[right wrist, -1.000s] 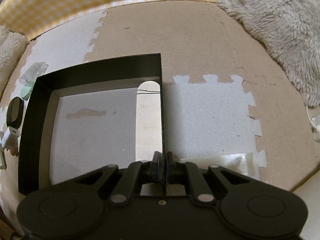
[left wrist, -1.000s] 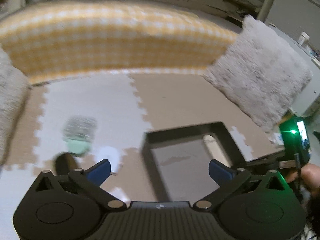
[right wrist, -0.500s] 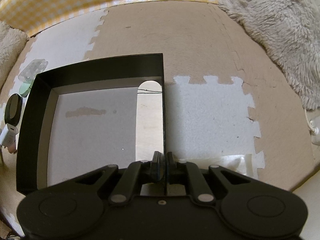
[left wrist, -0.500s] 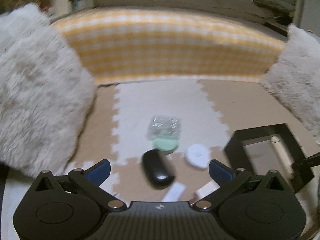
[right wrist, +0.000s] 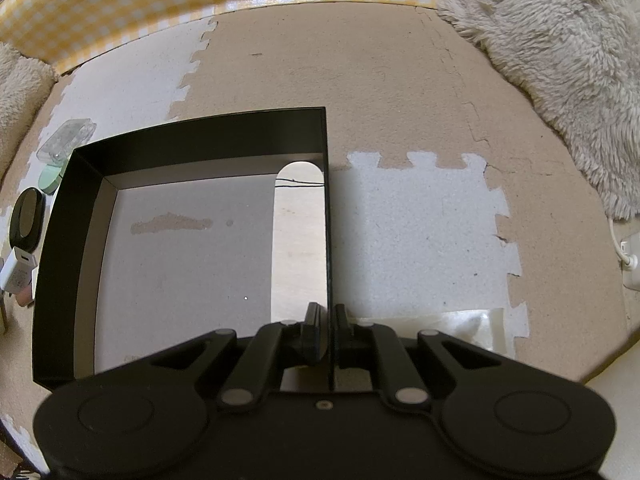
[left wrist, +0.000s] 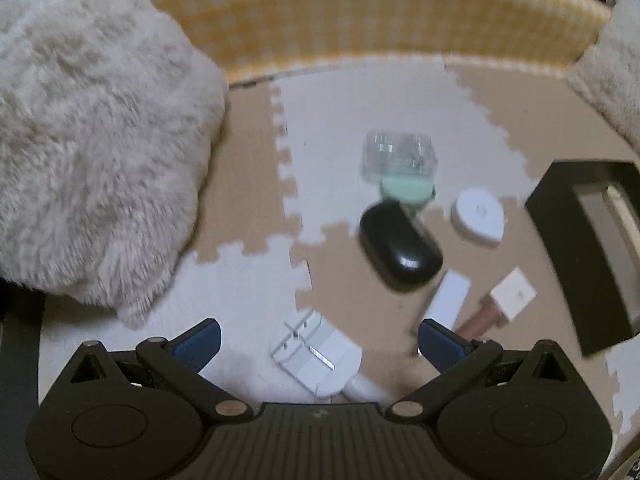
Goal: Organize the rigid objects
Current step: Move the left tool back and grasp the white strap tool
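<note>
My left gripper is open and empty above the foam floor mat. A clear folded plastic piece lies between its fingers. Ahead lie a black oval case, a clear box on a mint green disc, a white round puck, a white stick and a white cube charger. My right gripper is shut on the right wall of the black box, which stands on the mat and holds nothing; it also shows at the right in the left wrist view.
A fluffy grey pillow lies at the left, another one at the right. A yellow checked cushion runs along the back. A white plug with cable lies at the far right. The black case and charger sit left of the box.
My left gripper has swung left and down from the box toward the small objects, which now sit closer. My right gripper stays shut on the box wall.
</note>
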The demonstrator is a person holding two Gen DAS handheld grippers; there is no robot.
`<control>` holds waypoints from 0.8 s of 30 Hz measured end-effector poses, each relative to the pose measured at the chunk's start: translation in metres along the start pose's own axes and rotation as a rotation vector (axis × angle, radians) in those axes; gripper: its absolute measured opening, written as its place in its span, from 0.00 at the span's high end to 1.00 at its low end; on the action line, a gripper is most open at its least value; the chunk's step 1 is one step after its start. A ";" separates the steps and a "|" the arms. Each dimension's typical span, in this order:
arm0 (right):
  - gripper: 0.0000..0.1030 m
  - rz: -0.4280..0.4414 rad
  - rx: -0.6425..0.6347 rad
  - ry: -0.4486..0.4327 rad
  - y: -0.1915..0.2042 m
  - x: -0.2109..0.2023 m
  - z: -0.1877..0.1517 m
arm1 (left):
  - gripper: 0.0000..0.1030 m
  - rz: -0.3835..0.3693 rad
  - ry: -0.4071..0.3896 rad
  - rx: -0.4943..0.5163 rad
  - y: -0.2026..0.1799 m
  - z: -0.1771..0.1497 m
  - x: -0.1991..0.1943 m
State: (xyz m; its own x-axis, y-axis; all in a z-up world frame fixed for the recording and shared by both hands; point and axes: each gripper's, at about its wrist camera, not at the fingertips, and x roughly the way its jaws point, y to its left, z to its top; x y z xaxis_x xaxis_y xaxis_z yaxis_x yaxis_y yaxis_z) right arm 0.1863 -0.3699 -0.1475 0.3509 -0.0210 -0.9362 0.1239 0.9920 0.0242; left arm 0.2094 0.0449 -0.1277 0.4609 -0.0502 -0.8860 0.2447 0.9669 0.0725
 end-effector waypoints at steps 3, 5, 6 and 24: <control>0.92 -0.001 -0.001 0.000 0.000 0.000 0.000 | 0.01 -0.012 0.053 -0.002 -0.001 -0.004 0.012; 0.92 0.000 -0.001 0.000 0.001 0.000 0.000 | 0.04 -0.007 0.079 0.001 -0.002 -0.005 0.019; 0.92 0.000 -0.001 0.000 0.000 0.000 0.000 | 0.07 -0.005 0.085 0.007 -0.003 -0.005 0.021; 0.92 0.002 0.000 -0.001 -0.001 0.000 0.000 | 0.50 -0.029 0.205 -0.122 0.008 -0.007 0.051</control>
State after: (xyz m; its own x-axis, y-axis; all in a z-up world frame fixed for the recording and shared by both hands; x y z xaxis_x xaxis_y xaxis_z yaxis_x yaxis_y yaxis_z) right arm 0.1862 -0.3709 -0.1476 0.3522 -0.0193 -0.9357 0.1232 0.9920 0.0259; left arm 0.2287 0.0515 -0.1751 0.2696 -0.0388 -0.9622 0.1451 0.9894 0.0008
